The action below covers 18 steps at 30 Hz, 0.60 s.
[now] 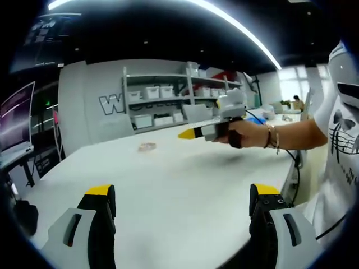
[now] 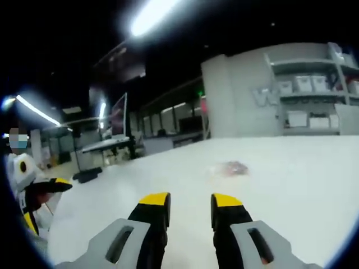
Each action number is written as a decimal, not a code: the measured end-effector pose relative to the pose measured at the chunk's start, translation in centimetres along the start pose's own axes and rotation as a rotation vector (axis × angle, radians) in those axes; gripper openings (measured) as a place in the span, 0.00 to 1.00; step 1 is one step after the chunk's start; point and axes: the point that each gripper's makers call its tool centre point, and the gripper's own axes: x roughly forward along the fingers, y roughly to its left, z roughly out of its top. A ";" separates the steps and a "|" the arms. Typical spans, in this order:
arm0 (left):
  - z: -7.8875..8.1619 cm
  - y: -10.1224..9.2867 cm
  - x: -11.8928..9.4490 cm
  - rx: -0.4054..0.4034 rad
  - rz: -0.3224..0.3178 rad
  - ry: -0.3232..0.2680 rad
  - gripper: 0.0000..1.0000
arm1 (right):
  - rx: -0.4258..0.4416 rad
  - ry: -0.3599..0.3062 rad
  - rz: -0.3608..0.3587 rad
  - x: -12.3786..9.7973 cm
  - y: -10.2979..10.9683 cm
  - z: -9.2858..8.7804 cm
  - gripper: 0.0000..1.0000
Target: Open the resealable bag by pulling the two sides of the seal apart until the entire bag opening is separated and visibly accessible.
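A small clear resealable bag [image 1: 147,147] lies flat on the white table [image 1: 185,185], far from both grippers; it is too small and blurred to tell how its seal stands. My left gripper [image 1: 184,193] stands wide open low over the table's near part, with nothing between its jaws. A hand [image 1: 238,133] holds my right gripper [image 1: 187,133] above the table to the right of the bag, yellow tips pointing at it. In the right gripper view the bag [image 2: 233,168] lies ahead of my right gripper [image 2: 190,200], whose jaws stand a narrow gap apart and hold nothing.
Grey shelves with white bins [image 1: 162,103] line the back wall. A monitor [image 1: 17,120] stands on a desk at the left. The person's white shirt [image 1: 342,140] is at the table's right edge, where a black cable [image 1: 295,168] hangs. Desks [image 2: 106,145] stand beyond the table.
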 end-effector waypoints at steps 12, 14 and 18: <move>0.1 -0.1 -0.1 0.003 0.000 -0.002 0.98 | 0.013 -0.012 -0.052 -1.6 -0.6 -0.1 0.52; 0.1 -0.2 -0.1 0.005 -0.002 -0.002 0.98 | 0.024 -0.006 -0.064 -1.6 -0.7 -0.3 0.59; 0.2 -0.1 -0.3 0.007 0.004 -0.005 0.98 | 0.037 -0.002 -0.080 -1.8 -0.9 -0.7 0.68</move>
